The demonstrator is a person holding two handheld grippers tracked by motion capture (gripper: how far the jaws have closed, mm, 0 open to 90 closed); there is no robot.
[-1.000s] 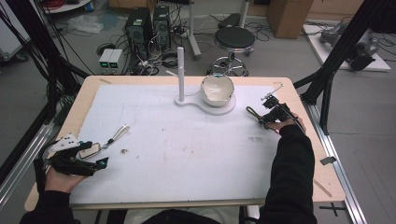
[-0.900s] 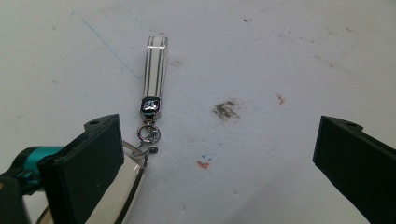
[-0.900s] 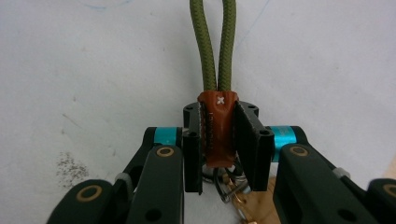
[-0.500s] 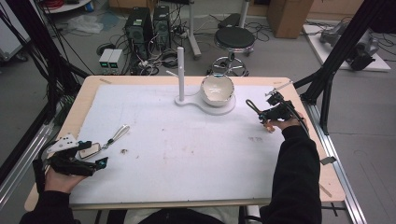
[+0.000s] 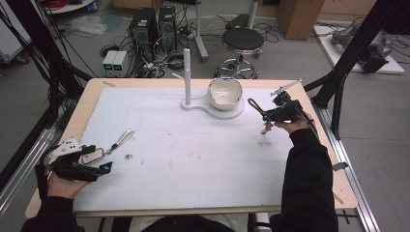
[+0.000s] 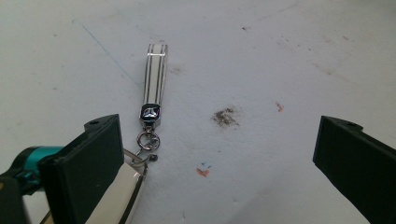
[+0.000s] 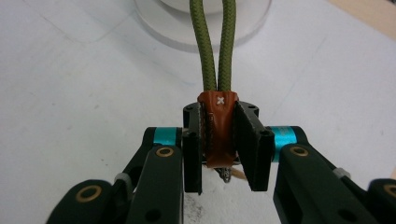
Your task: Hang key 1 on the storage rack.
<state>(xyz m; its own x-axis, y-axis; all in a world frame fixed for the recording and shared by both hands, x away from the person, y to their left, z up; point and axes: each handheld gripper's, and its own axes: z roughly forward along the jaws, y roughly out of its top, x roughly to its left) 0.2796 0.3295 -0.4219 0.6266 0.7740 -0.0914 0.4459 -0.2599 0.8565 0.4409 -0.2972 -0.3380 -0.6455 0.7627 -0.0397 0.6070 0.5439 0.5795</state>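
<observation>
The left gripper (image 5: 99,166) rests at the table's (image 5: 159,82) near left corner, jaws spread wide with nothing between them; a white strap keychain (image 6: 155,77) lies on the mat just ahead of it, its ring beside the left jaw; further right stand a white post (image 5: 186,72) and a white bowl (image 5: 225,92); at the far right the right gripper (image 5: 267,121) is clamped on the brown tab of a green cord keychain (image 7: 217,126), lifted off the mat near the bowl.

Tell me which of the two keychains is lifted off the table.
The green cord keychain with the brown leather tab, clamped in the right gripper. The white strap keychain lies flat by the left gripper.
</observation>
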